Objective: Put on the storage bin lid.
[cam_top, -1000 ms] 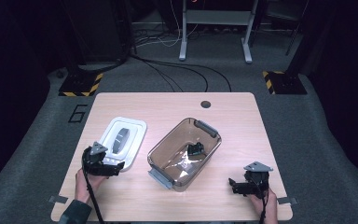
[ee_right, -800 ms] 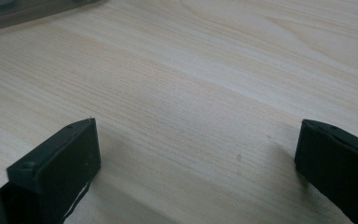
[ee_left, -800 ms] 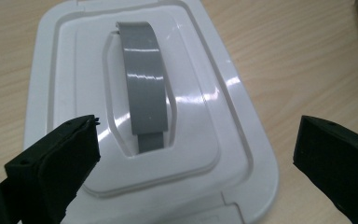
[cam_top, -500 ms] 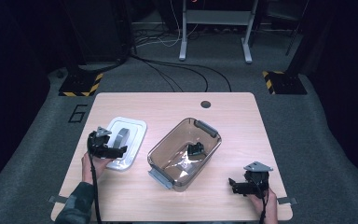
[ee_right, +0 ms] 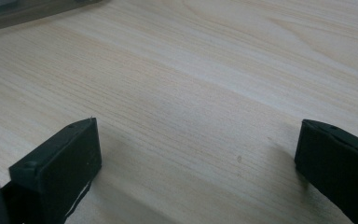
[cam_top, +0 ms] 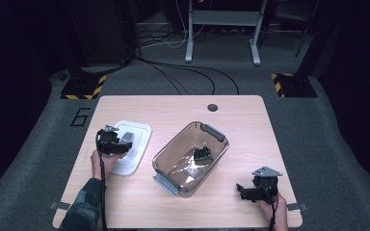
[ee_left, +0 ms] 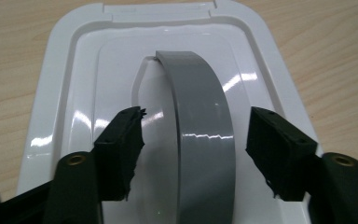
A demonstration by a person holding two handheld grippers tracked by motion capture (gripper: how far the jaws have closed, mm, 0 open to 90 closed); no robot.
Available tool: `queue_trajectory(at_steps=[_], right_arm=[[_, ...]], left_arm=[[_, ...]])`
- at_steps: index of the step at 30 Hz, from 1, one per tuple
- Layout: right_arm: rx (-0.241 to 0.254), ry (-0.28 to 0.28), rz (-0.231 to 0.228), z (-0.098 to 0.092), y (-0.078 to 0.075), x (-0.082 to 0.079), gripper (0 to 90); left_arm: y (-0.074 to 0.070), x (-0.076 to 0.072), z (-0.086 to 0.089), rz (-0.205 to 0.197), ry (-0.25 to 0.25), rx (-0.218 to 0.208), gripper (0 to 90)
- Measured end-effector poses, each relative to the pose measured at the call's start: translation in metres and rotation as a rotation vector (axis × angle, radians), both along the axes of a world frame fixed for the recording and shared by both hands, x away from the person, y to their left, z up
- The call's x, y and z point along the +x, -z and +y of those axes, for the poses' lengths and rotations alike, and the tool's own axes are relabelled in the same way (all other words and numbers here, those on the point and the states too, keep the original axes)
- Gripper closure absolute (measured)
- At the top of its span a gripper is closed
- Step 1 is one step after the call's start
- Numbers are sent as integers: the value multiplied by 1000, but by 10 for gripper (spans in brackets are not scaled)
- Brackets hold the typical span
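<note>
left gripper [cam_top: 120, 140] slid over the white lid [cam_top: 139, 144] on the table [cam_top: 173, 108] | jaws were closing around its grey handle [ee_left: 205, 135], not touching | lid looked light, stiff, slick; grab the handle | right gripper [cam_top: 250, 190] open, idle

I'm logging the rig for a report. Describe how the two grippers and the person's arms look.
Both grippers are black. Left gripper: two blocky jaws with brass-coloured screws, black cable trailing along the forearm. Right gripper: wide-set black jaws, grey three-cornered plate on top, black cable. The left arm wears a dark patterned sleeve.
</note>
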State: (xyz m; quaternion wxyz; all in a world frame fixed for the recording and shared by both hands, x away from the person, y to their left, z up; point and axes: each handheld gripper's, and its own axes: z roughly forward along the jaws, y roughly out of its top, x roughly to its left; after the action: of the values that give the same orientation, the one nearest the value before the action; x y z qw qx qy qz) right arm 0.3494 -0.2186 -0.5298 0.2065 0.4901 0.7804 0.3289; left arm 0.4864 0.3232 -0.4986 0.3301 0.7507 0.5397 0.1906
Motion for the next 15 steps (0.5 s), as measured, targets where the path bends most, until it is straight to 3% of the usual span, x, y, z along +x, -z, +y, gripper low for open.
queue_trajectory(at_steps=[10, 15], right_arm=[[-1, 0, 0, 0, 0, 0, 0], [0, 0, 0, 0, 0, 0, 0]], left_arm=[[-1, -1, -6, -65, -15, 46, 653], [-3, -2, -6, -80, 9, 48, 671]])
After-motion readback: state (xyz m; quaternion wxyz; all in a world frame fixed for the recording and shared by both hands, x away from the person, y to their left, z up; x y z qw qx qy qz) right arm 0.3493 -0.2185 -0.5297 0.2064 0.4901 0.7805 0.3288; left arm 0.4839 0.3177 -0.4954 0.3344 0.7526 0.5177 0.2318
